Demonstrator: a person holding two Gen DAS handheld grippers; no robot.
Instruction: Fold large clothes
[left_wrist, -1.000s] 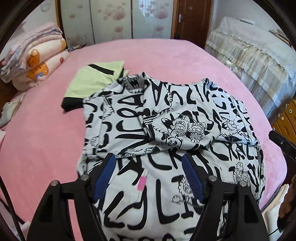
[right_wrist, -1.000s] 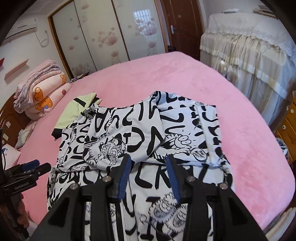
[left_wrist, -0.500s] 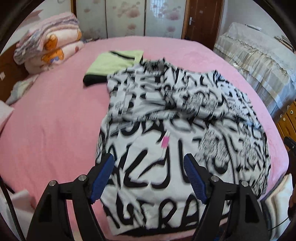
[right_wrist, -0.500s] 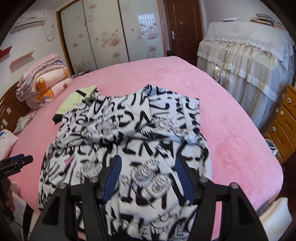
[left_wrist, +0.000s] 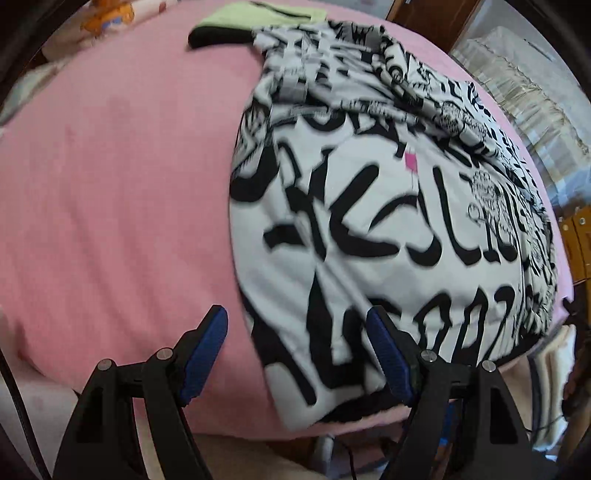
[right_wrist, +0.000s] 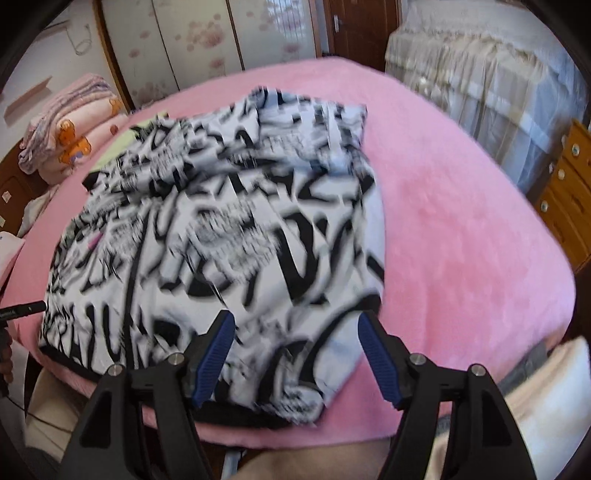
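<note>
A large white garment with bold black lettering (left_wrist: 388, 221) lies spread on a pink bed (left_wrist: 110, 192), its upper part folded down over itself at the far end. In the left wrist view the left gripper (left_wrist: 297, 350) has its jaws standing wide with nothing pressed between them; the garment's near left corner lies between and beyond the jaws, its side edge running away just inside the left jaw, while bare pink bedding fills the space off to the left. A small pink tag (left_wrist: 410, 162) shows on the cloth well ahead of the jaws. A green and black garment (left_wrist: 258, 18) lies at the far end, past the printed one. In the right wrist view the right gripper (right_wrist: 297, 354) has jaws that have just been opening and now stand wide, nothing gripped; the garment's near right corner (right_wrist: 295, 369) lies between them, blurred. Folded blankets (right_wrist: 70, 136) sit far off to the left
</note>
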